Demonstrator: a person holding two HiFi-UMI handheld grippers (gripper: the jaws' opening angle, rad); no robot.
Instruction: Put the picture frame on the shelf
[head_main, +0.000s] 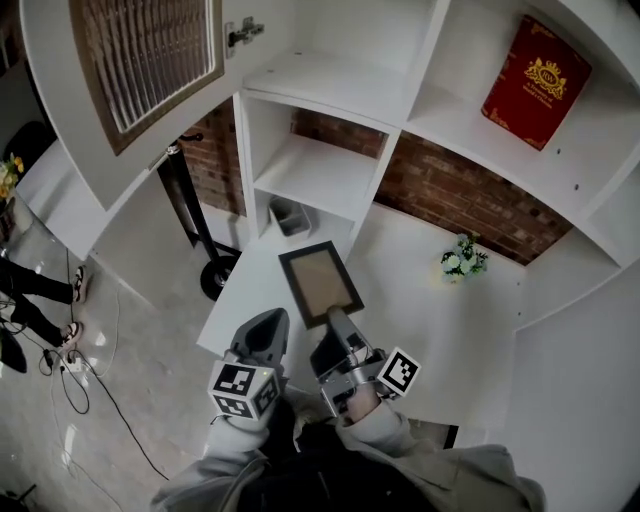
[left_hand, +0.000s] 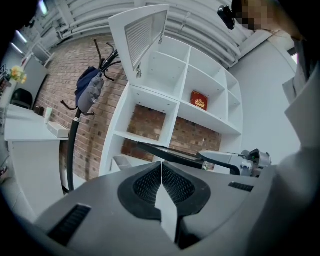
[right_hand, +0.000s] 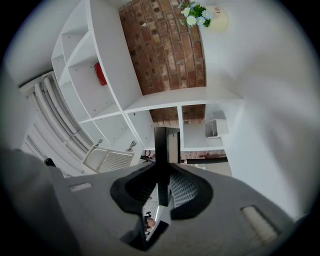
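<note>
At the far left, a black coat stand (head_main: 190, 195) was seen beside the white shelf unit (head_main: 310, 178). The left gripper (head_main: 268, 325) was held low, its jaws pressed together on nothing. Just to its right, the picture frame (head_main: 320, 283) was carried nearly flat in the air, short of the unit and in front of its lower bays. One edge was clamped between the narrowly closed jaws of the right gripper (head_main: 336, 320). Further right, a small pot of flowers (head_main: 462, 262) was set on the white top, and a red book (head_main: 535, 80) was leaned in an upper bay.

The carry towards the shelf was judged to be the step in hand. It would be done well if the frame were tipped towards upright before a bay was entered, with its far corners kept clear of the uprights and of the grey bin (head_main: 290, 215). The clamp should not be loosened until the bottom edge was rested on a board. The free edge could be steadied by the empty left gripper.
</note>
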